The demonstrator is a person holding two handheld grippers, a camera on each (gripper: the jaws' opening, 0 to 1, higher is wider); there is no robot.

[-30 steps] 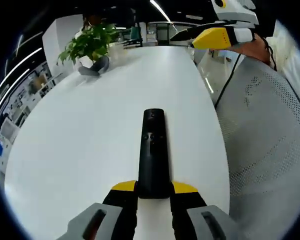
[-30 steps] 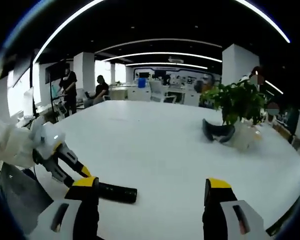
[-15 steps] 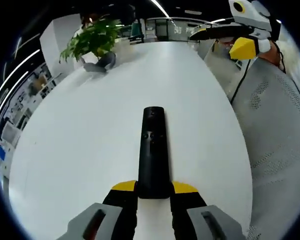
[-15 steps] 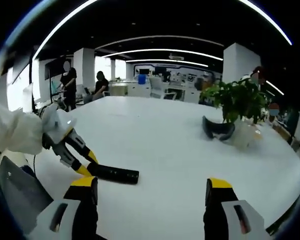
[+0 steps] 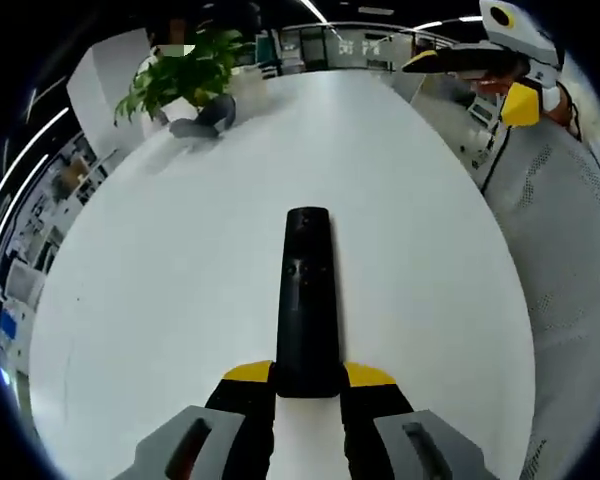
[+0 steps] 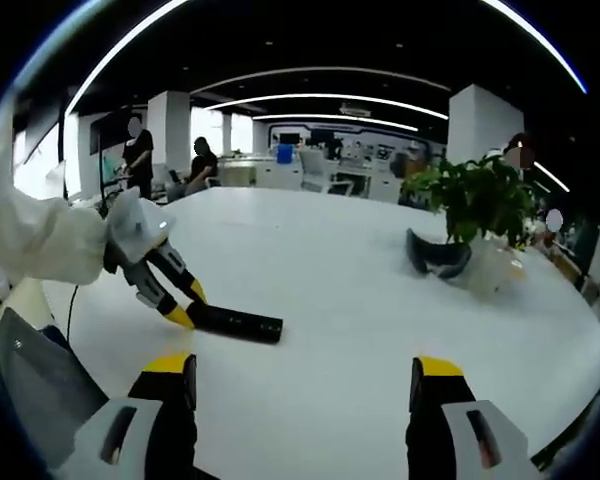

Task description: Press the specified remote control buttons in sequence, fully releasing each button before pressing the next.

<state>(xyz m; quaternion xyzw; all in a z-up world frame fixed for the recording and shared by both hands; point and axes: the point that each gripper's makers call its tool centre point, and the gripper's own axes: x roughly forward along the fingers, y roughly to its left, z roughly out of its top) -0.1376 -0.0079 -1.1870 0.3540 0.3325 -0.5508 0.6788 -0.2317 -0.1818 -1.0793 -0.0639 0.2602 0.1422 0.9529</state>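
The left hand-held gripper [image 5: 305, 385] clamps the remote [image 5: 306, 300] (near end hidden, buttons indistinct); the right hand-held gripper [image 6: 305, 385] gapes empty at 6 o'clock over the worktop [image 6: 360, 300].

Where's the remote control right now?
The remote lies on the white table, one end clamped in the left tool, far from the potted plant.

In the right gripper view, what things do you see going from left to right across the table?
Left tongs → remote control → dark curved headset thing → green plant, which rises just behind it.
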